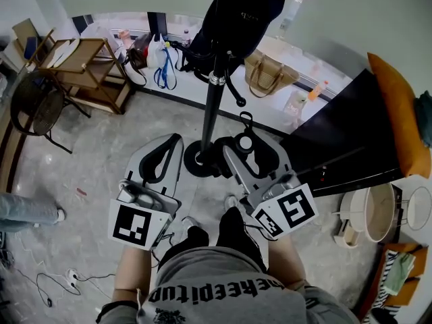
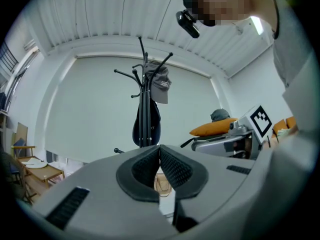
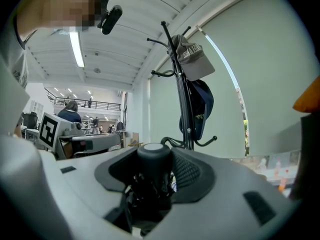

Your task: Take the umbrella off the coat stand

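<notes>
The black coat stand [image 1: 210, 110] rises just ahead of me, its round base [image 1: 199, 162] on the floor between the two grippers. A grey cap [image 3: 192, 59] and a dark blue cap [image 3: 201, 106] hang on its hooks. My right gripper [image 1: 246, 144] is shut on a folded black umbrella [image 3: 154, 176], whose round handle end [image 1: 245, 142] sticks up between the jaws, clear of the stand. My left gripper [image 1: 174, 140] is shut with nothing in it; its pads [image 2: 172, 166] meet at the tips, pointing at the stand [image 2: 145, 114].
A tan handbag [image 1: 270, 74] and other bags lie by the window ledge behind the stand. A wooden rack [image 1: 81, 63] and a round black chair [image 1: 34, 106] stand at the left. A black table [image 1: 344, 150], an orange cushion [image 1: 398, 113] and a white bucket [image 1: 370, 211] stand on the right.
</notes>
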{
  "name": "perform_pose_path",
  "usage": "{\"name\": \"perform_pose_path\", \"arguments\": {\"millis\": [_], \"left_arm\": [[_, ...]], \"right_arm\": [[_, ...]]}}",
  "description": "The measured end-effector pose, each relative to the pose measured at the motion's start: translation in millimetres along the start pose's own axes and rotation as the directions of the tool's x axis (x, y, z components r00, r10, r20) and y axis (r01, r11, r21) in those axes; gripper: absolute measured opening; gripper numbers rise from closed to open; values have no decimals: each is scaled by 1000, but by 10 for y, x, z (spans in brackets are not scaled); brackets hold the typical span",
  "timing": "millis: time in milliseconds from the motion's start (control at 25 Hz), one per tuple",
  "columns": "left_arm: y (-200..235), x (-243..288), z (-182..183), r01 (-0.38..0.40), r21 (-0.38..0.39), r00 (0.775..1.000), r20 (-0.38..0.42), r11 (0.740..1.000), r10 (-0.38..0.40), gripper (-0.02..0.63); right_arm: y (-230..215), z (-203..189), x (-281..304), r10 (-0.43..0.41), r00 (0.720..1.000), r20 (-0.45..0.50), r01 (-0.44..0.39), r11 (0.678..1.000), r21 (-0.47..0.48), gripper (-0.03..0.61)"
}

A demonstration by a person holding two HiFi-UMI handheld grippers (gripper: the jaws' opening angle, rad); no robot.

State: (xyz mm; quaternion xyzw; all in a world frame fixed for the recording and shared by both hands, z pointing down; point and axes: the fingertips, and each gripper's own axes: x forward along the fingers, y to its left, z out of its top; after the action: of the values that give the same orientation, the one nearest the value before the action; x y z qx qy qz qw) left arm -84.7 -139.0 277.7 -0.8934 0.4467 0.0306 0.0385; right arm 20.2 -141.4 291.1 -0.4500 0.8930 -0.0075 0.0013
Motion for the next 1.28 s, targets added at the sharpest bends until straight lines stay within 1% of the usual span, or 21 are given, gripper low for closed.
{"name": "perform_pose_path", "arguments": {"millis": [200,480,880,1040,1160,1280], "left_arm": [[84,-46,-12,-23,-7,1000,1,1000,23,17],[140,-71,21,-46,-6,999,18,999,46,17],[192,-84,40,-58,11,998,35,998,57,17],[195,-91,35,-58,-3,998,27,998,58,17],[181,-84,89,-48,-6,997,57,999,48,17],[183,-90,93,-46,-8,997,63,999,47,17]], "right_arm": [[42,1,28,11,1000,8,-11,1000,-2,207],[15,21,28,-6,1000,22,6,1000,3,207],[8,62,11,-21,999,33,20,1000,4,207],[5,83,-2,-21,999,39,21,1000,5,207],[0,87,-10,-23,999,40,23,1000,5,207],[7,88,-10,-25,999,41,25,1000,3,207]]}}
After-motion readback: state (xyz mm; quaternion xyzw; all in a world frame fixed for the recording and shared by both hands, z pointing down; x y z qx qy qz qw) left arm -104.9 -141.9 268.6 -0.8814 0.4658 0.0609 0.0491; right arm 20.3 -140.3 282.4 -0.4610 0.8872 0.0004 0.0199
